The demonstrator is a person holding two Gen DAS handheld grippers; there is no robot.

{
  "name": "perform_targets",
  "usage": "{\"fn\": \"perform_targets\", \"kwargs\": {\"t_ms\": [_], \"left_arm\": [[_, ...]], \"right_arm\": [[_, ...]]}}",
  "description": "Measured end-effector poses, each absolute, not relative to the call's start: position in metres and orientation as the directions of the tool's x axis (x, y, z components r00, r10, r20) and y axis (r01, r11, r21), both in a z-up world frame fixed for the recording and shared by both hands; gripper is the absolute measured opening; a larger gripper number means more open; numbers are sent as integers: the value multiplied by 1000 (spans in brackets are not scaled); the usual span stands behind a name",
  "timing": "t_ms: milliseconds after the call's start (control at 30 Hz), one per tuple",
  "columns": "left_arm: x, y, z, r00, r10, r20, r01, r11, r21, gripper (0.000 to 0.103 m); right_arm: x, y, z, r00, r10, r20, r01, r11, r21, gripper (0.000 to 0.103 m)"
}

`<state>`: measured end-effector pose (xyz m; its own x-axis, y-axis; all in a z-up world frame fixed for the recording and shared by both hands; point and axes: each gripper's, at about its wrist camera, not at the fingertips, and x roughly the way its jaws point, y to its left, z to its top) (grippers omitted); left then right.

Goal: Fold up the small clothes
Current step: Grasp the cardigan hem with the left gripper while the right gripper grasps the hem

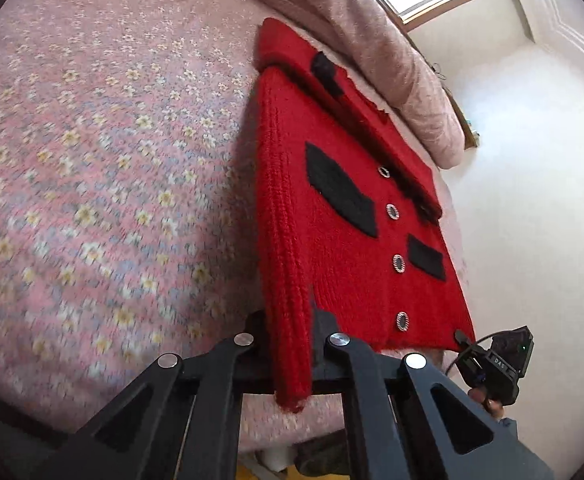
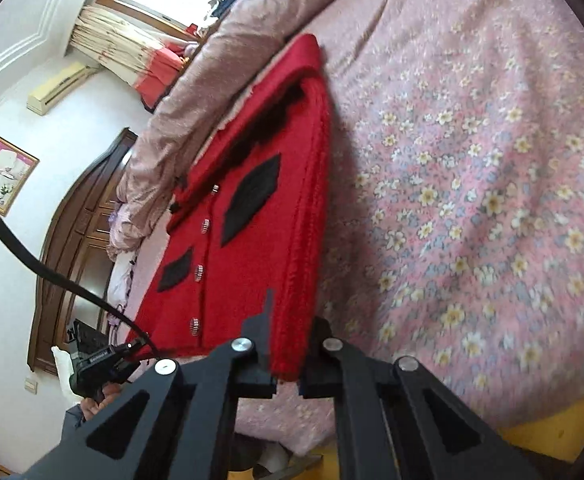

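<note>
Each clamped on a sleeve cuff, the left gripper [image 1: 292, 344] and right gripper [image 2: 290, 354] hold the soft, floppy red cardigan [image 1: 351, 216], best gripped at its thick ribbed edges.

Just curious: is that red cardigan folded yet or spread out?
Mostly spread: the red cardigan lies button-side up on the bed, one sleeve over its edge.
</note>
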<state>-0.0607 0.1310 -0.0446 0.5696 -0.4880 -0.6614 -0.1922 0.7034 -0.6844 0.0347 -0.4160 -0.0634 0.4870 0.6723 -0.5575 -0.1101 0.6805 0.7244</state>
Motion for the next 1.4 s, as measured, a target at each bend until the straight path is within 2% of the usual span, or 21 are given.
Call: {"fn": "perform_targets", "kwargs": {"t_ms": [200, 533, 767, 900, 1100, 1400], "left_arm": [[-96, 135, -38, 545, -497, -675, -159, 730, -665, 1], [-161, 145, -39, 527, -540, -656, -186, 680, -709, 1], [-138, 125, -36, 524, -521, -674, -163, 715, -680, 1], [-119, 123, -34, 531, -510, -677, -157, 726, -670, 1], [-55, 118, -15, 581, -456, -674, -107, 778, -619, 1], [28, 120, 35, 701, -396, -593, -57, 798, -600, 1]], "right_arm": [[-2, -415, -46, 495, 658, -568, -151, 708, 689, 5], [-95, -418, -31, 511, 644, -569, -178, 727, 663, 5], [-87, -414, -35, 514, 604, -610, -145, 761, 632, 6], [-79, -414, -27, 536, 609, -585, -186, 761, 622, 6], [-18, -405, -13, 598, 523, -607, -217, 835, 506, 6], [63, -382, 27, 700, 475, -533, -229, 856, 463, 6]]}}
